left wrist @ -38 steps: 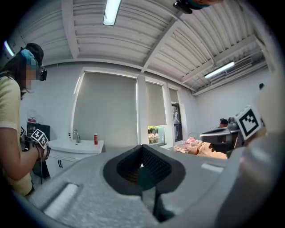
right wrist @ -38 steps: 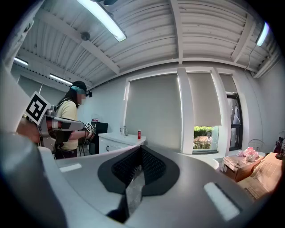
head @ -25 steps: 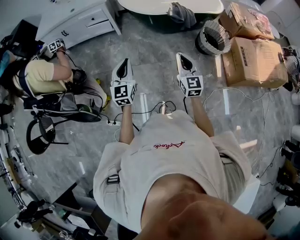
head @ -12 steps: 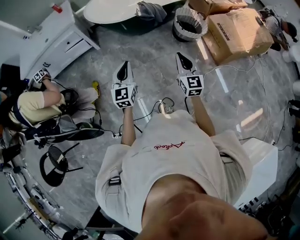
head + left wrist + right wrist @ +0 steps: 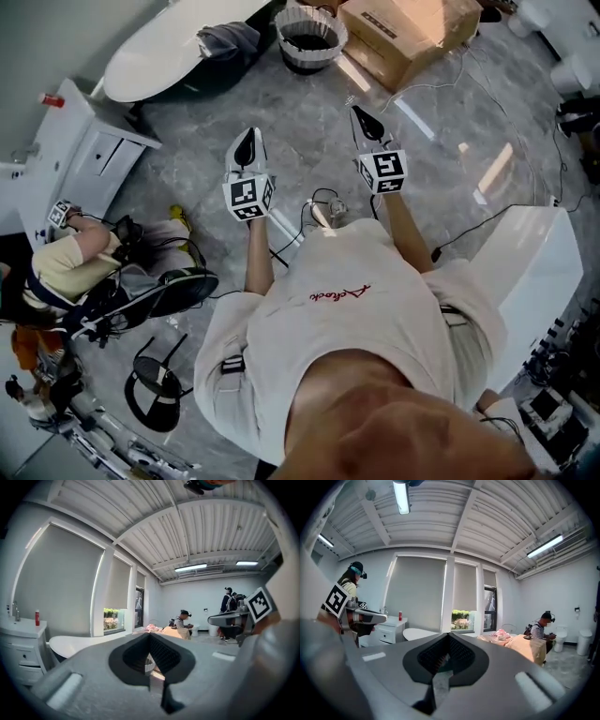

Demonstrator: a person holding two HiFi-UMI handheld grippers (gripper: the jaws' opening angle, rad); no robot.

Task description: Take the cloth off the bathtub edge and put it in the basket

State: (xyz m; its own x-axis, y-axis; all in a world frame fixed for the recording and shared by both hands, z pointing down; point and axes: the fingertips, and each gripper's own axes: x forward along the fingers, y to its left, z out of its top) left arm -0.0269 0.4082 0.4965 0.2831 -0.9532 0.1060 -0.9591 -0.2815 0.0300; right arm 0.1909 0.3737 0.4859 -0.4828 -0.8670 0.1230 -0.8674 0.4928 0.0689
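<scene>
Loosely crumpled grey cloth [image 5: 228, 39] on bathtub [image 5: 155, 58] edge, left gripper [image 5: 247, 139] and right gripper [image 5: 363, 116] fingers clenched empty

You worked in a bathroom mock-up inside a studio. A white bathtub [image 5: 155, 58] stood on a grey marbled floor [image 5: 309, 127], with a white cabinet [image 5: 89, 155] just beside one end. Cardboard boxes [image 5: 408, 28] lay near the bathtub's other end, and a seated person [image 5: 70, 267] was farther from the bathtub than the cabinet.

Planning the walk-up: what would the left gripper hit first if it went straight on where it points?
Likely the basket, which shows right behind the left gripper's shut tips in its own view; only floor lies before it. Distance is unclear.
</scene>
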